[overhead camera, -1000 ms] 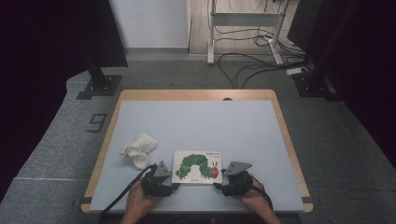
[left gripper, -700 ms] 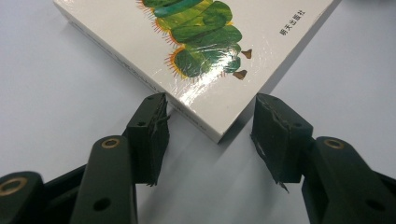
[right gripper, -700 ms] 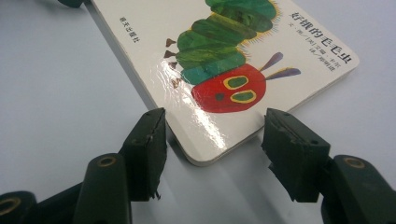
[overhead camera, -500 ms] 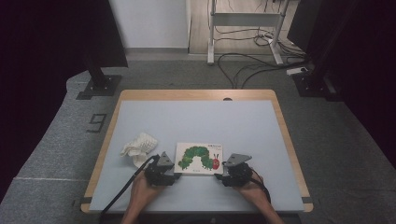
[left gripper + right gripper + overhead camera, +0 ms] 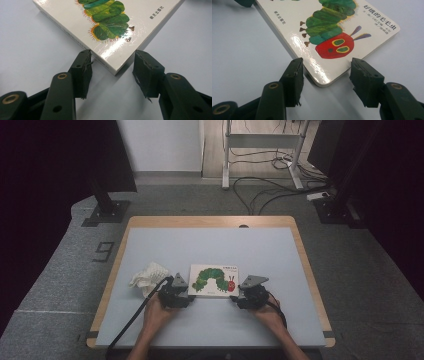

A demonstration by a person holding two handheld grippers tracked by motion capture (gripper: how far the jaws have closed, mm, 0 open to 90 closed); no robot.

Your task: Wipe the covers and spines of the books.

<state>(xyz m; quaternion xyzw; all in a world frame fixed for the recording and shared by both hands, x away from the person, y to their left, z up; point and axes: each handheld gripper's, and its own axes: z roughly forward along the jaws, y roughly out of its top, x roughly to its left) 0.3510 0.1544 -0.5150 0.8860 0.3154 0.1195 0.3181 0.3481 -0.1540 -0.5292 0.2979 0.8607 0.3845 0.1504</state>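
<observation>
Chinese title 好饿的毛毛虫 printed in small dark characters on the white cover of the picture book (image 5: 329, 37), beside the caterpillar's red head, with a smaller line of characters under it too small to read. Publisher mark 明天出版社 printed along the cover's edge near the green tail. Dark figure 9 (image 5: 103, 252) marked on the grey floor left of the desk (image 5: 210, 245).
</observation>
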